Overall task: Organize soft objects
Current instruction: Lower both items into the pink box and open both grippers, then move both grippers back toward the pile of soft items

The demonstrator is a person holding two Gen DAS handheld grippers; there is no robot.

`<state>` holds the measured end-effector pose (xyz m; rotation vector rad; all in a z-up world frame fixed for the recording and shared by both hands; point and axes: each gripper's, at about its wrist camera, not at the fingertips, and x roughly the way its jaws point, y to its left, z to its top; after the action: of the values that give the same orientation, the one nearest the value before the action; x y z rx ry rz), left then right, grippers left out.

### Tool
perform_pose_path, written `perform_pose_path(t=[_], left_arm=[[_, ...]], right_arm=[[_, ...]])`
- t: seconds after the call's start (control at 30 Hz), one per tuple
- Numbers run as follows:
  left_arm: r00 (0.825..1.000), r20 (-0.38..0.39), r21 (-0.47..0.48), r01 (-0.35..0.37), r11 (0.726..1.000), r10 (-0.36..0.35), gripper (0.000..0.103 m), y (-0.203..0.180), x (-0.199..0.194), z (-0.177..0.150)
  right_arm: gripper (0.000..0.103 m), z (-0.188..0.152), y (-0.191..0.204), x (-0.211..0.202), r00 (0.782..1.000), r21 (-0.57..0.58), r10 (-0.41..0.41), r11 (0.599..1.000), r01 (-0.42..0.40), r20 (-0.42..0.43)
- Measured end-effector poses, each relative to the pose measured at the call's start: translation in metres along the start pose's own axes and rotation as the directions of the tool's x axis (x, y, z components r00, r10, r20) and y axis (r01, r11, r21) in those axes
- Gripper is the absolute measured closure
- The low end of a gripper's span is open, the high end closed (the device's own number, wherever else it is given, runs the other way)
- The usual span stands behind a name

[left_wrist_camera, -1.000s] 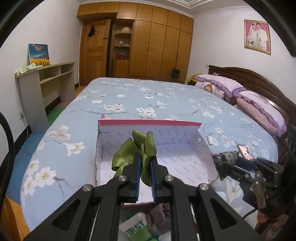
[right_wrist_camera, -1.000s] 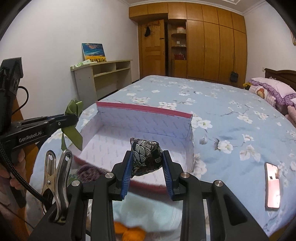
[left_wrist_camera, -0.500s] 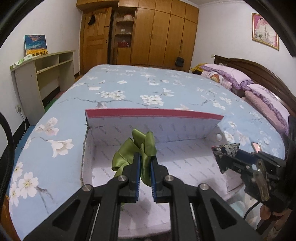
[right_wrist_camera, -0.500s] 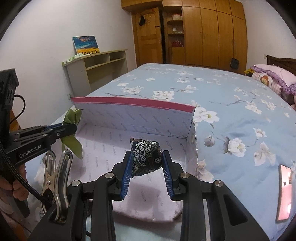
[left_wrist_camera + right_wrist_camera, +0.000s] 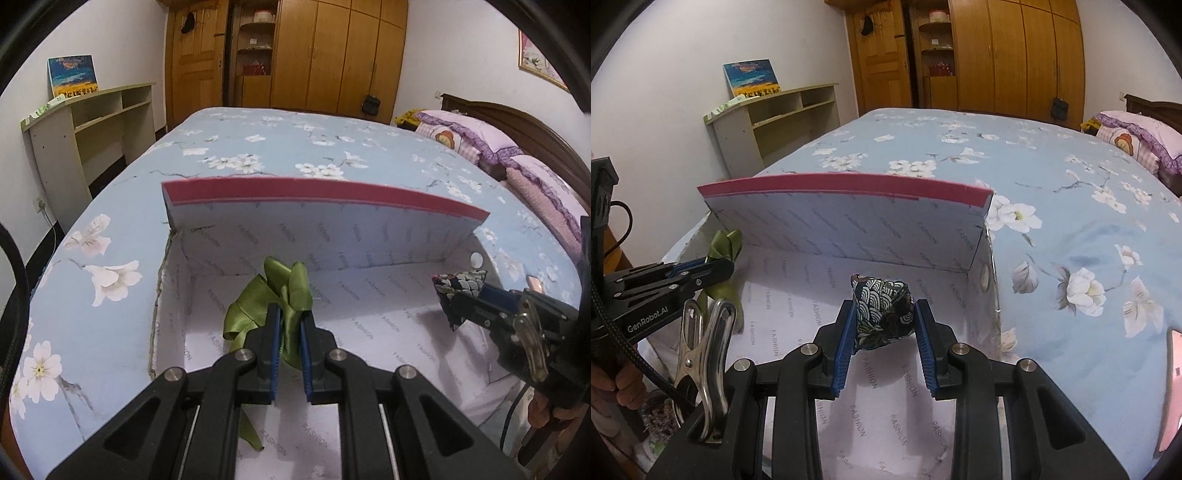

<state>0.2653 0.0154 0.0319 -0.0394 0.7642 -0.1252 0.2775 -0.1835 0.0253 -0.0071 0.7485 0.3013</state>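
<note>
I hold both loads over the open box (image 5: 369,236) so they can drop inside: my left gripper (image 5: 288,332), jaws pressed tight, pinches the ribbon (image 5: 258,299) above its left half, my right gripper (image 5: 884,325) clamps the pouch (image 5: 882,314) above its right.

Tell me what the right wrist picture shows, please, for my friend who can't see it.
The right gripper is shut on a dark wave-patterned pouch over an open white box on a flowery blue bed. The left gripper holds a green ribbon.
</note>
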Motion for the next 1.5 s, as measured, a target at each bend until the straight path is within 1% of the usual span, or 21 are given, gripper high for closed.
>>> perform_pose_path(t=[0.2,0.53,0.63,0.7,0.73,0.87,0.97,1.03,1.2,1.5], left_arm=[[1.000,-0.022,-0.001,-0.009,1.000,0.009,0.093,0.003,0.008,-0.001],[0.999,-0.041,0.009,-0.022,1.000,0.022,0.093,0.003,0.014,-0.002],[0.999,-0.039,0.001,-0.036,0.999,0.036,0.092,0.002,0.014,-0.002],[0.999,-0.033,-0.003,-0.042,0.999,0.042,0.084,0.003,0.013,-0.002],[0.999,-0.032,-0.006,-0.044,0.999,0.044,0.082,0.003,0.012,-0.002],[0.999,-0.033,-0.011,-0.026,1.000,0.026,0.071,0.003,0.008,-0.001],[0.999,-0.025,0.006,-0.033,0.999,0.034,0.059,-0.001,0.003,-0.001],[0.999,-0.017,0.018,-0.041,0.999,0.042,0.058,-0.003,-0.002,-0.001],[0.999,0.000,0.017,-0.034,0.999,0.034,0.058,-0.004,-0.015,0.000],[0.999,0.029,0.011,-0.040,0.999,0.040,0.058,-0.003,-0.051,-0.006]], right_arm=[[0.070,-0.002,-0.004,0.011,1.000,0.009,-0.005,1.000,0.006,-0.021],[0.070,-0.002,-0.001,0.014,1.000,-0.009,-0.022,1.000,0.022,-0.018],[0.070,-0.002,0.000,0.013,1.000,-0.005,-0.019,1.000,0.018,-0.017],[0.070,-0.002,-0.001,0.012,1.000,0.003,-0.008,1.000,0.008,-0.014],[0.069,-0.001,-0.003,0.011,1.000,0.011,-0.002,1.000,0.002,-0.013],[0.058,0.000,-0.008,0.007,1.000,0.028,0.005,1.000,-0.005,-0.002],[0.055,0.002,-0.011,0.002,1.000,0.035,-0.002,0.999,0.002,0.013],[0.054,0.002,-0.014,-0.003,1.000,0.047,-0.001,0.999,0.000,0.020],[0.053,0.004,-0.015,-0.014,0.999,0.052,-0.011,0.999,0.009,0.036],[0.053,0.003,-0.008,-0.043,0.998,0.048,-0.010,0.999,0.007,0.067]])
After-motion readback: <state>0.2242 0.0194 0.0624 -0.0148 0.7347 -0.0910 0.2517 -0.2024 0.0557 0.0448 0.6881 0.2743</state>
